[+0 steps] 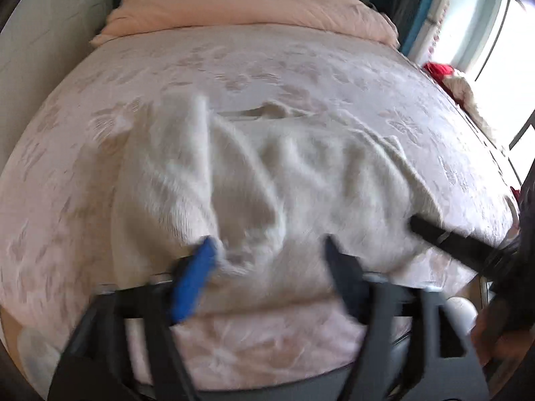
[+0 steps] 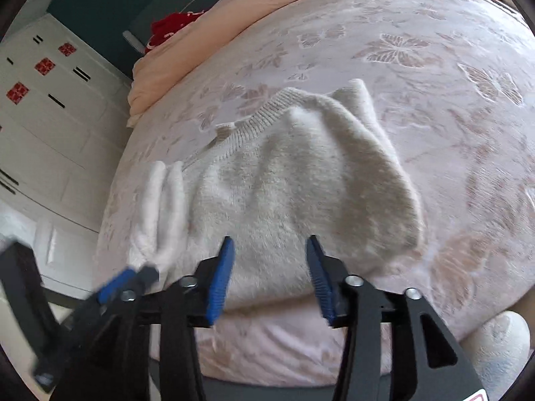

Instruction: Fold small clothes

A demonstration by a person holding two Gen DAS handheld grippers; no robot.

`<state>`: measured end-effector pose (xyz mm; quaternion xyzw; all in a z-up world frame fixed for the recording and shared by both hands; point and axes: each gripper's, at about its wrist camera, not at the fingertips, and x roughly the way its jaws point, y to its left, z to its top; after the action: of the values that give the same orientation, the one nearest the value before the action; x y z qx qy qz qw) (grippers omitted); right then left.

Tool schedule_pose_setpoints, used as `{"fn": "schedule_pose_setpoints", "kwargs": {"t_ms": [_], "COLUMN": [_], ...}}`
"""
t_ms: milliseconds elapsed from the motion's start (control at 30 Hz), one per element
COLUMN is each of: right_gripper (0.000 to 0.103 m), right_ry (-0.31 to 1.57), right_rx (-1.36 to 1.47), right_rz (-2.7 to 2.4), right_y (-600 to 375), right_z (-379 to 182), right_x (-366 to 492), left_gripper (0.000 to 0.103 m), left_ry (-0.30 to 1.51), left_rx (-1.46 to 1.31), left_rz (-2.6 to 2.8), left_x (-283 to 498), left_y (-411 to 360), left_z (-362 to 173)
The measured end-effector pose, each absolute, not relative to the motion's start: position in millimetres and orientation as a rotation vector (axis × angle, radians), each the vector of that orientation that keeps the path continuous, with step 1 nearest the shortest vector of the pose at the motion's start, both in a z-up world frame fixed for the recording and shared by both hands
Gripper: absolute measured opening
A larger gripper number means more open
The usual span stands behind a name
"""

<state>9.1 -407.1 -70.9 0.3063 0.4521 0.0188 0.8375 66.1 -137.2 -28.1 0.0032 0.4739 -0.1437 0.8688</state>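
Observation:
A small cream fuzzy sweater (image 1: 277,180) lies rumpled on the pink bed near its front edge; it also shows in the right wrist view (image 2: 301,187), ribbed hem at the far side. My left gripper (image 1: 267,250) is open, its fingers spread just over the sweater's near edge. My right gripper (image 2: 271,250) is open too, over the sweater's near edge. The left gripper shows in the right wrist view (image 2: 133,277) at the sweater's left corner, next to a sleeve (image 2: 164,200). The right gripper's black finger (image 1: 444,237) shows at the sweater's right side.
The bed (image 1: 301,67) has a pink butterfly-pattern cover and a folded peach duvet (image 1: 247,10) at its head. White cabinets (image 2: 50,107) stand at the left. Red and cream clothes (image 1: 448,77) lie by the window at the right. A white round object (image 2: 501,341) is below the bed edge.

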Motion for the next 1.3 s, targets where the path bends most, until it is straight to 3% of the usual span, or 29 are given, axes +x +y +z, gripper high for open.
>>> {"fn": "schedule_pose_setpoints", "kwargs": {"t_ms": [67,267,500,533,567,600,700,833,933,1000,1133,1300], "right_gripper": [0.061,0.075,0.075,0.074,0.056,0.023,0.02,0.02,0.021,0.022,0.022,0.027], "right_ry": [0.949,1.02,1.182,1.184,1.185,1.181,1.132,0.837,0.729,0.75,1.027,0.975], "right_rx": [0.637,0.585,0.449,0.421,0.388,0.369,0.413,0.502,0.47,0.443,0.507,0.735], "right_rz": [0.088,0.308,0.337,0.321,0.306,0.3,0.335,0.372,0.266,0.159,-0.035,0.011], "right_y": [-400.4,-324.4,-233.7,-227.2,-219.9,-214.0,-215.0,-273.4,-331.7,-375.6,-450.3,-474.3], "right_z": [-64.7,-56.1,-73.3,-74.5,-76.0,-76.7,-57.1,30.3,50.7,31.8,-88.8,-119.2], "right_x": [9.1,49.6,91.9,96.5,102.2,105.2,111.8,86.3,61.8,48.8,42.3,27.5], "left_gripper": [0.085,0.086,0.086,0.086,0.087,0.087,0.087,0.087,0.087,0.087,0.087,0.089], "left_ry": [0.952,1.026,1.042,1.044,1.05,1.061,1.059,1.037,1.042,1.053,1.075,1.058], "left_rx": [0.009,-0.023,-0.06,-0.061,-0.066,-0.083,-0.115,-0.15,-0.17,-0.159,-0.118,-0.024], "left_rz": [-0.26,-0.098,-0.054,-0.053,-0.051,-0.056,-0.077,-0.127,-0.164,-0.191,-0.247,-0.327], "left_x": [48.4,30.9,26.2,25.7,25.2,27.3,25.6,24.8,29.4,32.6,35.1,39.4], "left_y": [-113.8,-50.8,-19.2,-17.1,-15.2,-15.0,-13.4,-20.1,-29.8,-43.5,-75.0,-124.1], "left_z": [-28.4,-50.9,-53.4,-54.1,-55.9,-57.3,-53.1,-39.9,-39.5,-43.0,-46.9,-50.0]}}
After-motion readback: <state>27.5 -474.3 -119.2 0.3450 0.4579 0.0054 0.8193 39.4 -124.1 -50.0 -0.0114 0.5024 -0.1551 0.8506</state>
